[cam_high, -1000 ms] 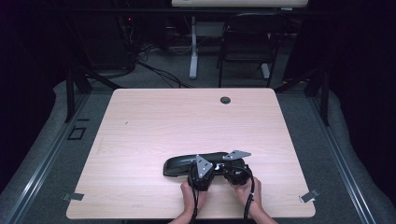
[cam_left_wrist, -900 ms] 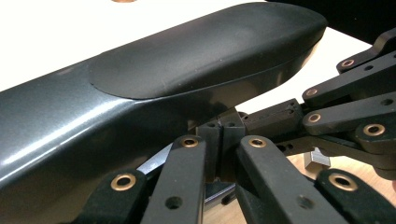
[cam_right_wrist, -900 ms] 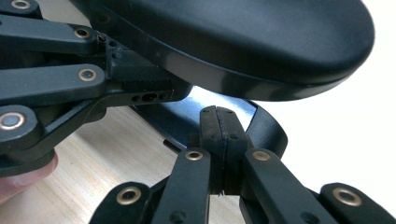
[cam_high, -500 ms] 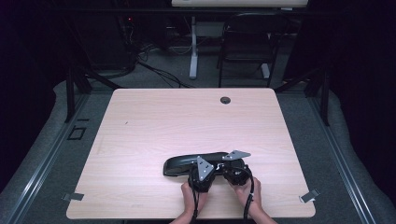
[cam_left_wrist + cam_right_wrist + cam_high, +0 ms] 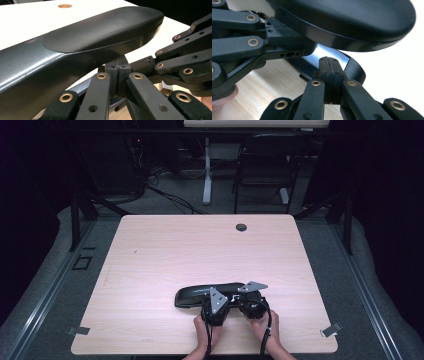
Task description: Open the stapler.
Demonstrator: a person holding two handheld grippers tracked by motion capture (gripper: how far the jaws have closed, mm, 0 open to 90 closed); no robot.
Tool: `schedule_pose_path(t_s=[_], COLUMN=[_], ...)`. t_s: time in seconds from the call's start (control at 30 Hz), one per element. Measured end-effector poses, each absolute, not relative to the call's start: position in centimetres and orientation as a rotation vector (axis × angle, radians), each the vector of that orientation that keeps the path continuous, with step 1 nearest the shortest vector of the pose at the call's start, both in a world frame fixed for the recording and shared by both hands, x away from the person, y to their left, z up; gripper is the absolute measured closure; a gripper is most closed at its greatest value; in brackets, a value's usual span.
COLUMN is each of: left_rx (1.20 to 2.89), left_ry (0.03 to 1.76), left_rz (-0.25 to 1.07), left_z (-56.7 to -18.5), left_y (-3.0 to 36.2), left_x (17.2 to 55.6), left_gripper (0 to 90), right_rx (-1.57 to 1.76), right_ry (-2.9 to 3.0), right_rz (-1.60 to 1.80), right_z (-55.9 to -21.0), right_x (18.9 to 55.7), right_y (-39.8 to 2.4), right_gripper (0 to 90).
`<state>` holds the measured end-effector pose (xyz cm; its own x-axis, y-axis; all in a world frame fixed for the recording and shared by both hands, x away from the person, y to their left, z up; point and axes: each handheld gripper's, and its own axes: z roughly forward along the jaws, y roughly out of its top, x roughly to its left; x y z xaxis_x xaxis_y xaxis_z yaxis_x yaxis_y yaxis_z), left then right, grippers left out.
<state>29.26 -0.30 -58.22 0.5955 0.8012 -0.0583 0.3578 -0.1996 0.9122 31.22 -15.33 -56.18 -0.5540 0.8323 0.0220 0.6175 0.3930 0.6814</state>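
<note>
the long black case lies crosswise just past both closed, empty hand-held grippers, left nearer its middle, right at its end

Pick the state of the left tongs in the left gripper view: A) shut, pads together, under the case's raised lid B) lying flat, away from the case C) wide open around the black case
A: the left tongs have pads pressed together, under the lid of the black case.
</note>
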Motion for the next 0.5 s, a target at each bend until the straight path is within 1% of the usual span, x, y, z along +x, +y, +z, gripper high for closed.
schedule_pose_path(t_s=[0.23,0.47,0.5], left_rx=[1.815,1.786,1.739], left_ry=[0.953,0.963,0.948], left_rz=[0.516,0.49,0.531], left_z=[-58.25,-58.27,-58.08], left_y=[-0.83,-0.98,-0.8], left_x=[29.84,29.97,29.69], left_gripper=[90.0,90.0,90.0], right_rx=[1.262,1.247,1.248], right_ry=[2.333,2.33,2.328], right_rz=[0.939,0.929,0.927], right_z=[-56.18,-56.23,-56.23], right_x=[31.26,31.17,31.16], right_y=[-15.28,-15.28,-15.25], right_gripper=[90.0,90.0,90.0])
